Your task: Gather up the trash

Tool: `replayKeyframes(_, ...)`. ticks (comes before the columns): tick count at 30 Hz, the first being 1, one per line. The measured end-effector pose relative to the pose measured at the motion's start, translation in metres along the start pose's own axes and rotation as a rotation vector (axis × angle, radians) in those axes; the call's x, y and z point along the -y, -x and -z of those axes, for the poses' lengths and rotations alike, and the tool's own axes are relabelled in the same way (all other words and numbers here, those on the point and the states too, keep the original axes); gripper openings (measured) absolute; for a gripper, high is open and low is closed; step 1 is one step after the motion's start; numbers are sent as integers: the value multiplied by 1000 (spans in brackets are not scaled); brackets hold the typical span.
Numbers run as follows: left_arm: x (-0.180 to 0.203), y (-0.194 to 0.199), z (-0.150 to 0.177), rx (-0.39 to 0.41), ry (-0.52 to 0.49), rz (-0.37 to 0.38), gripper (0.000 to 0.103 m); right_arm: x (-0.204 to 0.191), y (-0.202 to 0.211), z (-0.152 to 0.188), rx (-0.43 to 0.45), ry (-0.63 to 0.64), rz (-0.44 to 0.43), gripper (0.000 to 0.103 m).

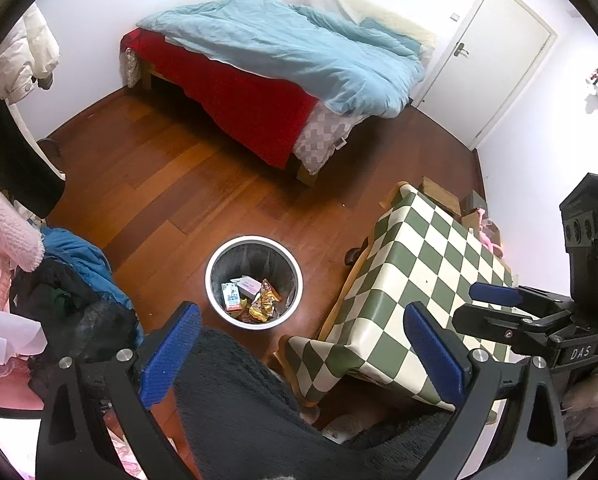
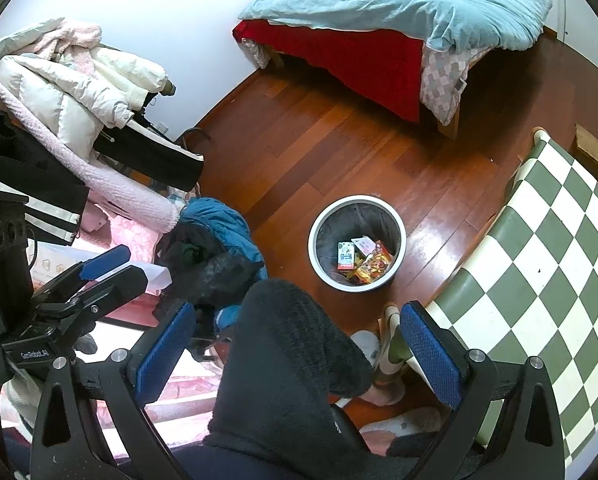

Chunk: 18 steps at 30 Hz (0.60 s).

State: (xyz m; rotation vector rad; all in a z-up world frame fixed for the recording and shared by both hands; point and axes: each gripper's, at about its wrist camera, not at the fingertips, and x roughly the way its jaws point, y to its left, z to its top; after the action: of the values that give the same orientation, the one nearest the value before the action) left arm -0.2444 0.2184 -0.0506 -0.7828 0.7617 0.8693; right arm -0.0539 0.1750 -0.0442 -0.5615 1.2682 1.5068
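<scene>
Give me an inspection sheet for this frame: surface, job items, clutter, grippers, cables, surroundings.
Surface: wooden floor, no loose trash visible; checkered tablecloth table, top bare.
Job's things: white trash bin upright on the floor, snack wrappers and small cartons at its bottom.
Clutter: clothes pile of jackets and knitwear beside the bin's left.
Grippers: left gripper open, nothing between its fingers; right gripper open, nothing held.
Cables: nothing seen.
Surroundings: bed with blue duvet, closed white door, person's dark-trousered leg in the foreground.
</scene>
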Motion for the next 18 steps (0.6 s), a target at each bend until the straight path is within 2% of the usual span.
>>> replayKeyframes(18, 4, 3, 1, -5, -14, 33, 103, 1, 6, 7, -6, -9, -14, 103)
